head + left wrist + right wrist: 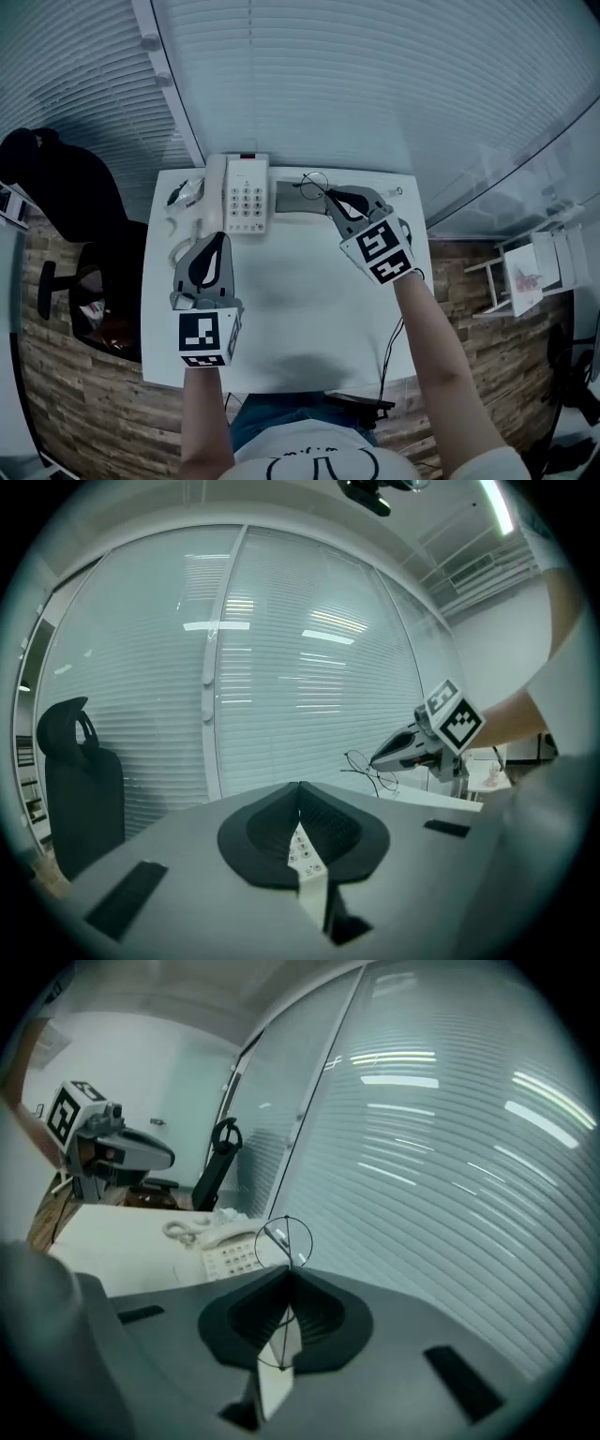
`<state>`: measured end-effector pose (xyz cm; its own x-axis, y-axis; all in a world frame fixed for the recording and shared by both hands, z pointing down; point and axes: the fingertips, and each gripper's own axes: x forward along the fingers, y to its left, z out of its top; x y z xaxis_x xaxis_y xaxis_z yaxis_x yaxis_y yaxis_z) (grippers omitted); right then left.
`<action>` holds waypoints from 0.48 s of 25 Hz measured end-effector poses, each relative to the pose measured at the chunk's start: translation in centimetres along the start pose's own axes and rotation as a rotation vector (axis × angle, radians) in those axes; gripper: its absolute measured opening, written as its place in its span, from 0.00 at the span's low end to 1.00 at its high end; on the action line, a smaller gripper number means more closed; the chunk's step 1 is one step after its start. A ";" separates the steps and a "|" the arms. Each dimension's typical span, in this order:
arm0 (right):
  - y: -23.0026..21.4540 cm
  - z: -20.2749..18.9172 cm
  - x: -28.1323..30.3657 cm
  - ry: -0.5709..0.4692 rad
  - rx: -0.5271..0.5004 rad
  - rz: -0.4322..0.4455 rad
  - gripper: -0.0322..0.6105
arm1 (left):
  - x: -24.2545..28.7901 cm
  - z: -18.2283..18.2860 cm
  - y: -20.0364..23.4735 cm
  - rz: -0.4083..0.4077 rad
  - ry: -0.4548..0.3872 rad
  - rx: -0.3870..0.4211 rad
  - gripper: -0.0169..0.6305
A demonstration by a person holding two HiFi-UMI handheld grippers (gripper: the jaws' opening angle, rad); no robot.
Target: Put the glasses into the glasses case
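Note:
The thin wire-framed glasses (pixel 314 182) hang over the table's far edge, and my right gripper (pixel 326 193) is shut on them. In the right gripper view one round lens (pixel 285 1238) sticks out past the closed tips (pixel 286 1275) and the other lens shows below them. A grey oblong glasses case (pixel 292 200) lies just under and to the left of the glasses, beside the phone. My left gripper (pixel 218 238) hovers at the table's left with its jaws meeting at the tip (pixel 298 787) and nothing held. In the left gripper view the glasses (pixel 364 765) hang from the right gripper (pixel 377 757).
A white desk phone (pixel 246 193) sits at the back of the white table (pixel 309 309), with its handset and cord (pixel 178 225) to the left. A black office chair (pixel 56 187) stands left of the table. Window blinds (pixel 356 84) run behind.

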<state>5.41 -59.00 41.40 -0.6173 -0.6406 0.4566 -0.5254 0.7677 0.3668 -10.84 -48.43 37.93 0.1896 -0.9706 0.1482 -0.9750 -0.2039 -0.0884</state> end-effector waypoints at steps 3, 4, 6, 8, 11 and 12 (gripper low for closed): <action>0.5 -1.4 3.3 0.097 -0.131 0.065 0.08 | 1.0 -1.2 0.5 -0.016 0.021 -0.009 0.05; 0.8 -2.0 4.4 0.126 -0.167 0.089 0.08 | 1.4 -1.6 0.7 -0.022 0.030 -0.009 0.05; 1.3 -3.3 6.5 0.184 -0.231 0.133 0.08 | 1.9 -2.3 1.1 -0.030 0.045 -0.012 0.05; 1.7 -4.8 8.3 0.242 -0.290 0.168 0.08 | 2.4 -3.1 1.5 -0.032 0.059 -0.019 0.05; 2.4 -6.9 10.4 0.310 -0.365 0.210 0.08 | 3.1 -4.1 2.0 -0.029 0.077 -0.033 0.05; 2.6 -7.5 10.9 0.326 -0.382 0.221 0.08 | 3.2 -4.4 2.1 -0.031 0.079 -0.036 0.05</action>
<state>1.69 -63.95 53.39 -0.4433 -0.4731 0.7614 -0.1160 0.8725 0.4746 -12.79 -51.46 42.51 0.2111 -0.9505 0.2281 -0.9727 -0.2273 -0.0470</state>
